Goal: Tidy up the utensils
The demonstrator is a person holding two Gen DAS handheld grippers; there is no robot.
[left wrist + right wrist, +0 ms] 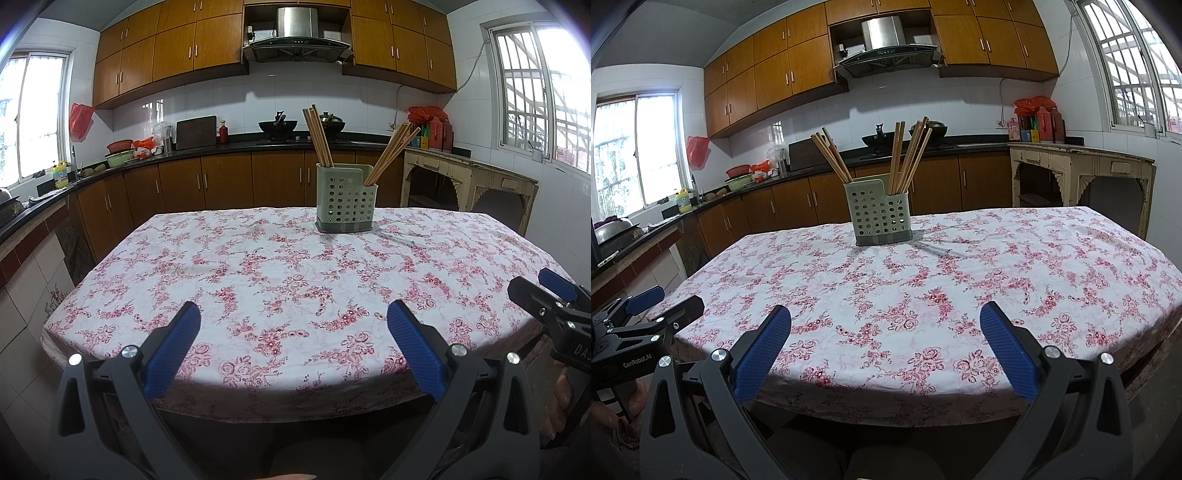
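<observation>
Left wrist view: left gripper [293,345] jaws wide apart, holding nothing; right gripper [554,295] at right edge, lettering "DA" legible, opening not discernible here. Right wrist view: right gripper [885,345] wide apart, empty; left gripper [646,314] reads "GenRobot.AI". Holder [877,212] with chopsticks [905,155] upper centre; tablecloth [923,280] bare below, near edge at the fingertips.

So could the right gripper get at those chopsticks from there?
Probably yes. The right gripper is open, and only bare tablecloth lies between it and the chopsticks standing in the holder.
</observation>
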